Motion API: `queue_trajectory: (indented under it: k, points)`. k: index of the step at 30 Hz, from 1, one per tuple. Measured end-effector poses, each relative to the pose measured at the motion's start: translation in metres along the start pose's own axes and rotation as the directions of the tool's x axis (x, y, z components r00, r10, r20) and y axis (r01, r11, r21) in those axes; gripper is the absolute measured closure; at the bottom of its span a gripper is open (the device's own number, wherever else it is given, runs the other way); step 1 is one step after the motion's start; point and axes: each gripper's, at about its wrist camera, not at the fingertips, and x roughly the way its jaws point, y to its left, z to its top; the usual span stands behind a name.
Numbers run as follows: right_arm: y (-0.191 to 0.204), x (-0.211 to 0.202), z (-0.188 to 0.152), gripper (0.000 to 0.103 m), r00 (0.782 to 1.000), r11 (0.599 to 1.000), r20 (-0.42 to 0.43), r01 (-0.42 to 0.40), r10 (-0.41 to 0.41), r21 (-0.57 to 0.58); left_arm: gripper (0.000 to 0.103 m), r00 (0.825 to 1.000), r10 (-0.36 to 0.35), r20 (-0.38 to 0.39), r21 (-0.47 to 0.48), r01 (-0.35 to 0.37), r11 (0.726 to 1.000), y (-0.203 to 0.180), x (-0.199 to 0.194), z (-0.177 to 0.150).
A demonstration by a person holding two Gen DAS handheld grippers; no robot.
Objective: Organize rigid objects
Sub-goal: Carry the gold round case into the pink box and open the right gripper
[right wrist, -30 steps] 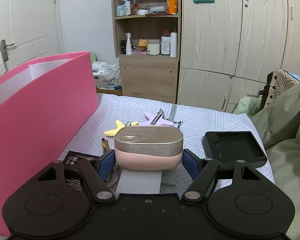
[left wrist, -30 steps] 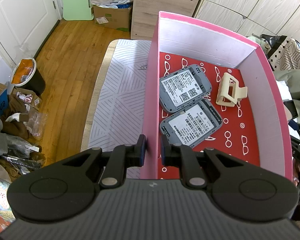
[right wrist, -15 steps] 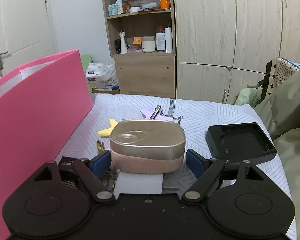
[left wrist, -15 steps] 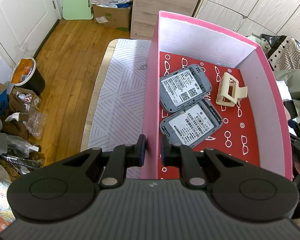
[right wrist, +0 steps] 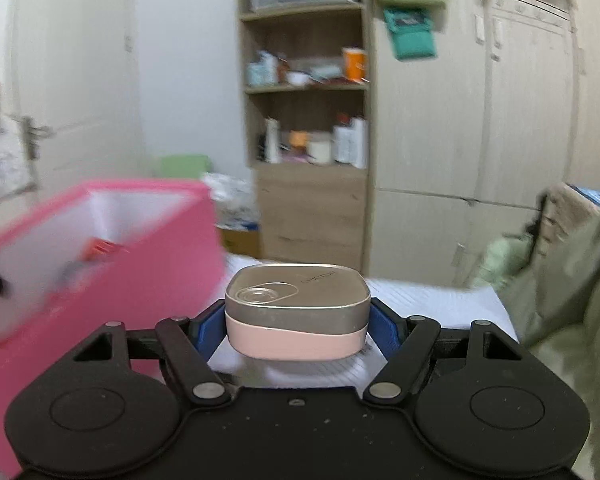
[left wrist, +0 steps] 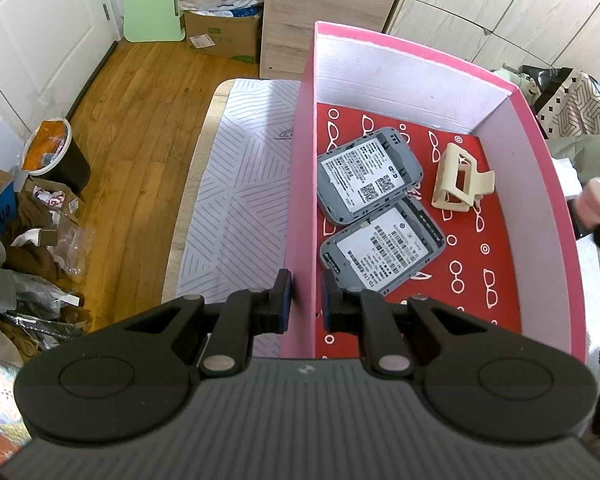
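Observation:
A pink box [left wrist: 300, 200] with a red glasses-print floor stands on the table. Two grey devices [left wrist: 370, 176] [left wrist: 384, 250] and a cream hair clip [left wrist: 458, 178] lie inside it. My left gripper [left wrist: 306, 300] is shut on the box's left wall near the front corner. My right gripper [right wrist: 296, 327] has its jaws closing, and its blue pads press both sides of a rounded gold and pink case [right wrist: 296, 312], held in the air to the right of the pink box [right wrist: 120, 264]. The case [left wrist: 598, 200] shows blurred at the right edge of the left wrist view.
A striped cloth [left wrist: 236, 200] covers the table left of the box. Below lies a wooden floor with a bin [left wrist: 56, 156] and loose clutter. A shelf cabinet [right wrist: 308, 160] and wardrobe doors stand behind. Green fabric [right wrist: 572, 300] is heaped to the right.
The right gripper closed onto the case and lifted it off the table, so the loose items below dropped from view. The left gripper and box have not moved.

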Motion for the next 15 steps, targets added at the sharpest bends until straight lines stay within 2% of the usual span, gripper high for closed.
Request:
queue_trajectory:
  k: [1, 3, 4, 6, 9, 11, 12, 13, 15]
  points:
    - [0.004, -0.007, 0.009, 0.025, 0.998, 0.998, 0.001, -0.061, 0.061, -0.002, 0.090, 1.000, -0.002, 0.000, -0.001, 0.002, 1.000, 0.000, 0.000, 0.000]
    - [0.014, -0.014, 0.027, 0.025, 0.976, 0.976, -0.021, -0.215, 0.215, -0.014, 0.090, 1.000, 0.001, -0.001, 0.001, -0.001, 1.000, 0.000, 0.000, 0.000]
    - [0.018, -0.014, 0.038, 0.025, 0.954, 0.955, -0.057, -0.296, 0.296, 0.002, 0.090, 1.000, 0.001, -0.001, 0.001, -0.001, 1.000, 0.000, 0.000, 0.000]
    - [0.027, -0.004, 0.058, 0.025, 0.903, 0.917, -0.159, -0.397, 0.399, 0.048, 0.090, 1.000, 0.000, 0.001, 0.001, 0.000, 1.000, 0.000, 0.000, 0.000]
    - [0.047, 0.015, 0.077, 0.025, 0.835, 0.884, -0.301, -0.462, 0.460, 0.069, 0.090, 1.000, -0.002, 0.005, -0.001, 0.002, 1.000, 0.000, 0.000, -0.001]
    - [0.064, 0.032, 0.081, 0.025, 0.768, 0.857, -0.398, -0.505, 0.502, 0.105, 0.090, 1.000, -0.006, 0.004, -0.003, 0.006, 1.000, 0.001, -0.001, -0.001]
    - [0.071, 0.039, 0.079, 0.025, 0.724, 0.842, -0.446, -0.518, 0.526, 0.151, 0.090, 1.000, -0.007, 0.004, -0.003, 0.007, 1.000, 0.002, -0.001, -0.001]
    - [0.081, 0.049, 0.076, 0.025, 0.658, 0.819, -0.501, -0.530, 0.562, 0.222, 0.090, 1.000, -0.008, 0.003, -0.002, 0.008, 1.000, 0.002, -0.001, -0.001]
    - [0.095, 0.067, 0.068, 0.025, 0.546, 0.777, -0.568, -0.540, 0.616, 0.323, 0.090, 1.000, -0.009, 0.002, 0.001, 0.009, 1.000, 0.002, -0.001, -0.001]
